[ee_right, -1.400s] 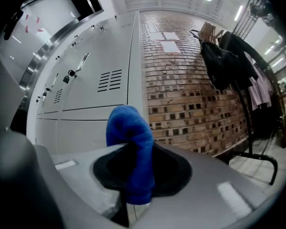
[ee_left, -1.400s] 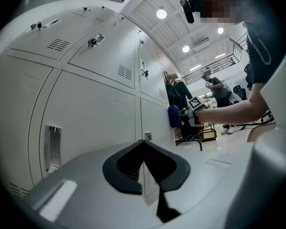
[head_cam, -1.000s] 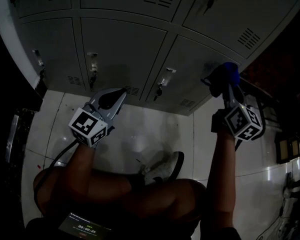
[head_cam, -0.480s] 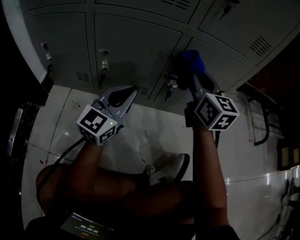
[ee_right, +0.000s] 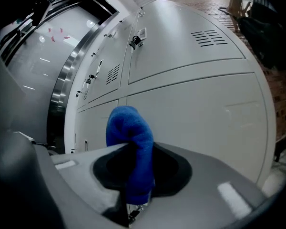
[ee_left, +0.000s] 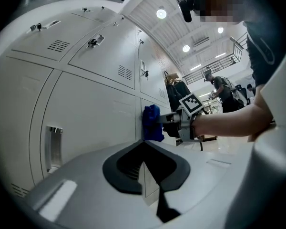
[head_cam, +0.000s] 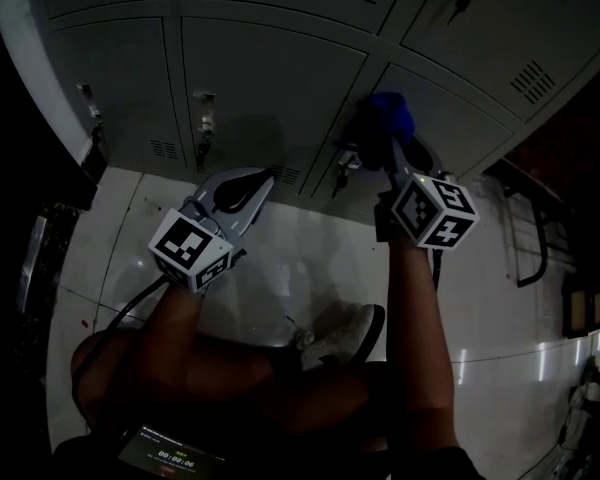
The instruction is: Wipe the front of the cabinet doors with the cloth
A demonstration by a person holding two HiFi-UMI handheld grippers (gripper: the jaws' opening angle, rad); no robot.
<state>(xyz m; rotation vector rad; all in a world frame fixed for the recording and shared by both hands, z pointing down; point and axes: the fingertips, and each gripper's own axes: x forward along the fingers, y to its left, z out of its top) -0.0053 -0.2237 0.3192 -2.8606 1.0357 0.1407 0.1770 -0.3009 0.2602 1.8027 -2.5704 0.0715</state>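
A bank of grey metal cabinet doors [head_cam: 270, 78] fills the top of the head view, each with a small lock handle and vent slots. My right gripper [head_cam: 388, 140] is shut on a blue cloth [head_cam: 391, 114], which presses against the lower right door near its left edge. In the right gripper view the cloth [ee_right: 132, 144] bulges up from between the jaws against the door [ee_right: 200, 104]. My left gripper [head_cam: 242, 184] hangs shut and holds nothing, low before the middle door. The left gripper view shows its closed jaws [ee_left: 145, 149] and the cloth [ee_left: 152, 123] on the door beyond.
Glossy white floor tiles [head_cam: 300, 258] run below the cabinets. A person's knees and a shoe [head_cam: 340, 336] sit low in the head view. A dark frame [head_cam: 525, 238] stands at the right. People stand far off in the hall [ee_left: 221, 87].
My right gripper swept the cloth leftward along the lower right door, from its right part to its left edge. The left gripper barely moved.
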